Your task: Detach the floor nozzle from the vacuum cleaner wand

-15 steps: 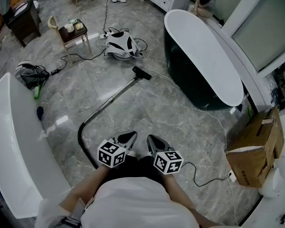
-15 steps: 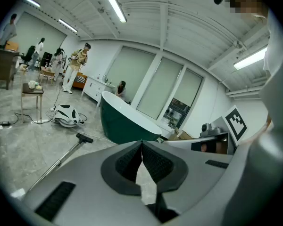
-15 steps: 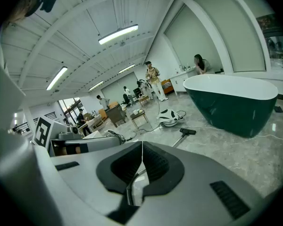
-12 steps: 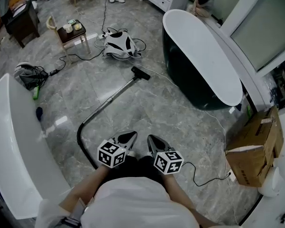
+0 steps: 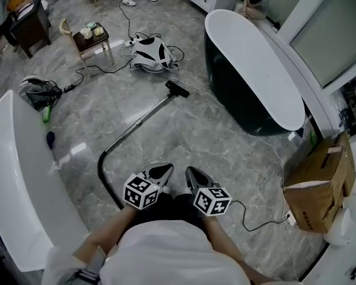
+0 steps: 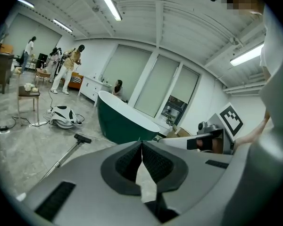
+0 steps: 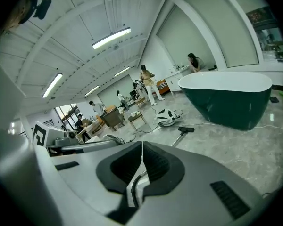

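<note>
One grey marble floor [image 5: 184,135] fills the head view. On it stands a dark green oval bathtub with a white rim [image 5: 255,70], and a brown cardboard box [image 5: 320,180] sits near the right edge. Left of the tub lies a white-and-black canister vacuum body [image 5: 149,55]. A slim silver wand [image 5: 143,119] stretches across the floor, with the flat black floor nozzle [image 5: 177,89] joined at its far end, between canister and tub. Well apart from it, close to the person, the left tool [image 5: 162,171] and right tool [image 5: 191,173] sit side by side, each with jaws pressed together on nothing.
</note>
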The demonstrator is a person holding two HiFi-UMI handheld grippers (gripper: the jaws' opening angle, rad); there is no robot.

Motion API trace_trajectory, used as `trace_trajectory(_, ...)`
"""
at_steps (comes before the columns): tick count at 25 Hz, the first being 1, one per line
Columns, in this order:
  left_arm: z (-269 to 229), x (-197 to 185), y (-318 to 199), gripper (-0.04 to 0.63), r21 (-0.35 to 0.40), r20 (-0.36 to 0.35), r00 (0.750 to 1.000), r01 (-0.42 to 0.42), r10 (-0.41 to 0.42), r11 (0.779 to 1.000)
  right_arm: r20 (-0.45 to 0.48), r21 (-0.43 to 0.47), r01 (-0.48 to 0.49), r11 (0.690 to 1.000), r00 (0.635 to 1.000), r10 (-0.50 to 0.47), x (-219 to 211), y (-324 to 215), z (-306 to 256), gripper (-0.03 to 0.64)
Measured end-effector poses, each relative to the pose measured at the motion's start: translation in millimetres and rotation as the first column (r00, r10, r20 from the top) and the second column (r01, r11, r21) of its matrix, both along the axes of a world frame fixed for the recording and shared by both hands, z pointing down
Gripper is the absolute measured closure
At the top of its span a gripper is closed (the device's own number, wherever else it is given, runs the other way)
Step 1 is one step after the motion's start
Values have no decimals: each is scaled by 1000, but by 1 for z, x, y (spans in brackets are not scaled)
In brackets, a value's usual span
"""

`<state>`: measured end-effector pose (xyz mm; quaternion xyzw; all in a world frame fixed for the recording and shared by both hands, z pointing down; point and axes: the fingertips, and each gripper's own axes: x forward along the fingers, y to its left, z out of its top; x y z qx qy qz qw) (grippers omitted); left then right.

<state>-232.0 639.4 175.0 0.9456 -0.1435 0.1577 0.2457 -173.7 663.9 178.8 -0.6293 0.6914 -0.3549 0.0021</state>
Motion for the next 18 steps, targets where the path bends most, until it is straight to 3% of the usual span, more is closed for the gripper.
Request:
trace_trajectory(10,9,3,3,583,-25,11,1000,3,-3,1000,7,22,-35,999,999,34,1,10,2,595)
trace_trajectory(18,13,14,-17,583,-11,34,999,31,-31,999,8,31,-39,999,999,39,23,-13,4,595)
